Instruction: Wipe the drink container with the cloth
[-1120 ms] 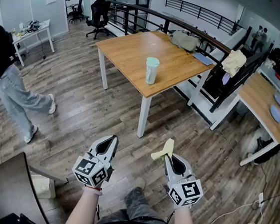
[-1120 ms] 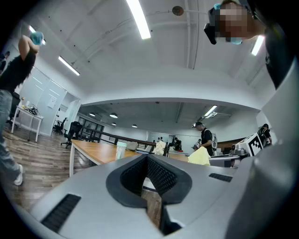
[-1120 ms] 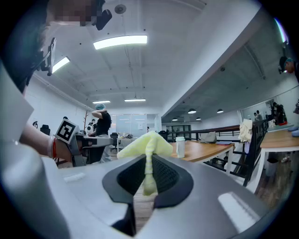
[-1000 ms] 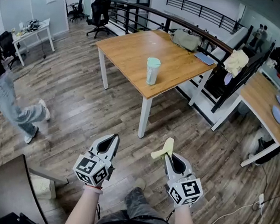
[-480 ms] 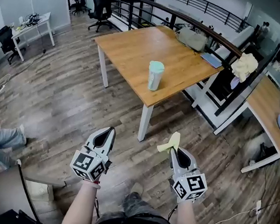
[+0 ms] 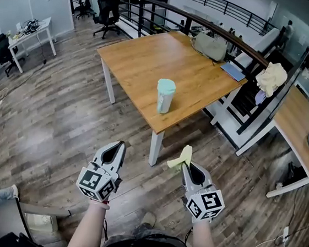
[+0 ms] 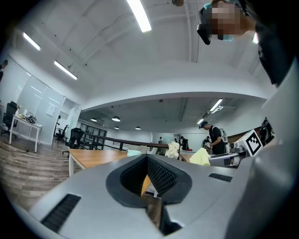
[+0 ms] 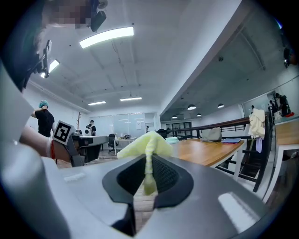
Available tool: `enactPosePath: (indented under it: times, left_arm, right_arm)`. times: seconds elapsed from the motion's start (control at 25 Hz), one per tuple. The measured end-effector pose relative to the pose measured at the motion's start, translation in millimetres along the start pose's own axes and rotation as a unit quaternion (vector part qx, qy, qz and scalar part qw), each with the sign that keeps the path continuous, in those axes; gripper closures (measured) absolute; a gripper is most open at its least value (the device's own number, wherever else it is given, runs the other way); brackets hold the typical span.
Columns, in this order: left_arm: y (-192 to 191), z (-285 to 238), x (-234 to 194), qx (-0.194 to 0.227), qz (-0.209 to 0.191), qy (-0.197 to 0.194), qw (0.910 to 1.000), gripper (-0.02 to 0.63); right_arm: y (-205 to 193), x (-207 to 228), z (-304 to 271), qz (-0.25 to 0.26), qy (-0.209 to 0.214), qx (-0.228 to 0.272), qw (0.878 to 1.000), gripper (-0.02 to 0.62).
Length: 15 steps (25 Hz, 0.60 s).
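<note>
Upright on wooden desk [image 6: 139,63]: teal-lidded drink container [image 6: 165,96], long axis vertical. Right gripper [image 6: 185,164] fingers clamp yellow cloth [image 6: 180,158]; left gripper [image 6: 120,144] fingers together, empty.

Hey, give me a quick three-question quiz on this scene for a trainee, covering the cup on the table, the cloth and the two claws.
1. True or false: the drink container stands upright on the wooden table.
2. Which claw grips the yellow cloth? A) left claw B) right claw C) neither
3. Fill in: the left claw's jaws are ____, with nothing between them.
Key: 1 true; 2 B; 3 shut.
</note>
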<state>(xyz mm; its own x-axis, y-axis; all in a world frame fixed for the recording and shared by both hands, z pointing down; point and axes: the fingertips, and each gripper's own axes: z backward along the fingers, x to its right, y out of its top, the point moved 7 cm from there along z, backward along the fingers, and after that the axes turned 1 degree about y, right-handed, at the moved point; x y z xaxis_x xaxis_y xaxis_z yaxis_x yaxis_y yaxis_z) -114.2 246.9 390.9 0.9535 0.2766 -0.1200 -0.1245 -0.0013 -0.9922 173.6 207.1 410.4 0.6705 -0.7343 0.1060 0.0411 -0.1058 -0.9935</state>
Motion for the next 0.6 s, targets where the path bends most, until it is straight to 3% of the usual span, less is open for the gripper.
enactPosePath:
  times: [0.6]
  left_arm:
    - [3,-61,-21,-0.001,-0.001,-0.004,1.0,0.612]
  right_arm:
    - [-2,26,-59,-0.007,0.027,-0.016,0.999,0.554]
